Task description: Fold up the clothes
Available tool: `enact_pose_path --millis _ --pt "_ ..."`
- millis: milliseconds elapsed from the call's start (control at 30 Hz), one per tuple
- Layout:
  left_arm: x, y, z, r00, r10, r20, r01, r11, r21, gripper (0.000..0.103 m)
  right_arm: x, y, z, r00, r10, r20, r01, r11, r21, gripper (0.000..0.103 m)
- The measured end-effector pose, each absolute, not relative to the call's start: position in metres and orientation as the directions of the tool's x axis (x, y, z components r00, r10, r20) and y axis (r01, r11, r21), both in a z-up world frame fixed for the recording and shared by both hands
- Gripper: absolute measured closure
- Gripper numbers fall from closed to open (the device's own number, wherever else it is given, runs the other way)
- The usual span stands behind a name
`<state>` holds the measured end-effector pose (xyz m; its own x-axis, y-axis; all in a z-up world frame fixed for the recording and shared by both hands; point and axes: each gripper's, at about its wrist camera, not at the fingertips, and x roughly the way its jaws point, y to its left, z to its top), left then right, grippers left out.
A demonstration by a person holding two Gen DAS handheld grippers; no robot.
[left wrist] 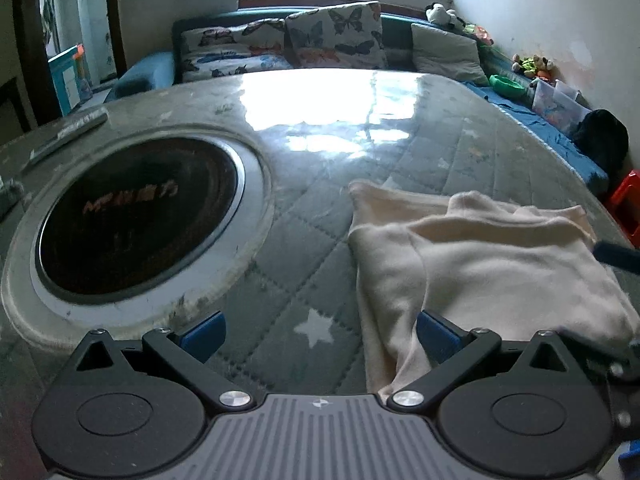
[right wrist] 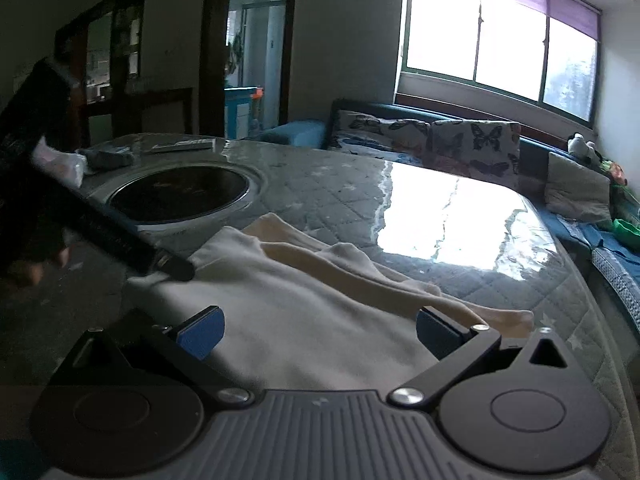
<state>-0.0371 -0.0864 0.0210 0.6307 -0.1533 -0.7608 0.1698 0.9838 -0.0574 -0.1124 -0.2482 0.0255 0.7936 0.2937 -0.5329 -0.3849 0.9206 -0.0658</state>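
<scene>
A cream garment point(left wrist: 480, 256) lies folded on a quilted grey table cover with white stars point(left wrist: 304, 280). My left gripper point(left wrist: 320, 336) is open at the garment's near left edge; its right finger point(left wrist: 438, 338) rests over the cloth, its left finger over the cover. In the right wrist view the same garment point(right wrist: 312, 312) fills the space between the fingers of my open right gripper point(right wrist: 318, 334), which hovers low over it. The left gripper point(right wrist: 176, 268) shows there as a dark bar touching the garment's left corner.
A round dark hotplate point(left wrist: 136, 220) with a metal rim is set in the table, left of the garment. The glossy cover point(left wrist: 320, 112) reflects the window. A sofa with butterfly cushions point(left wrist: 332, 36) stands behind. A remote point(right wrist: 180, 145) and small items lie at the table's far side.
</scene>
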Motion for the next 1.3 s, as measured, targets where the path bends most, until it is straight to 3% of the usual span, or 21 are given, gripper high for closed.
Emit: enact_pose_path --millis 667,1300 --pt "-0.027 -0.067 0.032 0.622 -0.165 -0.766 0.097 0.986 -0.134 0.000 -0.097 -0.213 0.010 0.743 0.343 -0.575 -0.485 0.868 -0.109 0.000" --pt "-0.027 -0.058 0.030 0.617 -0.154 -0.772 0.059 0.987 -0.150 0.000 -0.094 -0.190 0.025 0.778 0.336 -0.531 -0.492 0.852 -0.180 0.000"
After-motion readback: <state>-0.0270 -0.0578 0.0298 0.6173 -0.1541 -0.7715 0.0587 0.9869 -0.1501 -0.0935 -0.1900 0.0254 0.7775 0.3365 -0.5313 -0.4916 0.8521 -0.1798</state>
